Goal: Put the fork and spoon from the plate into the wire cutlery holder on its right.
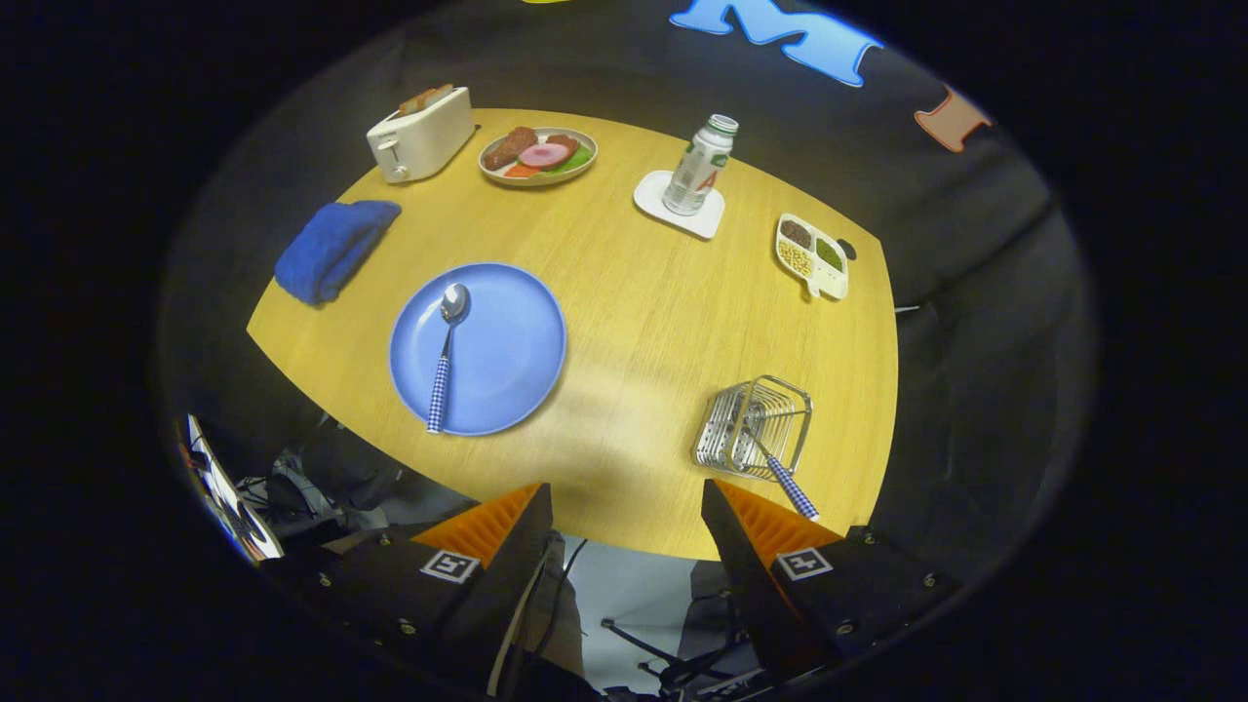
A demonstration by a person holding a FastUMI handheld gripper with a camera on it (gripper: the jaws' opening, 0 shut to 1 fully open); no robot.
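Note:
A blue plate lies on the wooden table, ahead and to the left of my fingers. On it rests a spoon with a blue-checked handle, bowl pointing away and handle end over the plate's near rim. The wire cutlery holder stands to the plate's right, just beyond my right finger. A fork leans in it, its checked handle sticking out toward me. My gripper hovers above the table's near edge, open, with nothing between its fingers.
At the back stand a white toaster, a plate of food, and a bottle on a white coaster. A folded blue cloth lies left of the plate. A divided snack tray sits at the far right.

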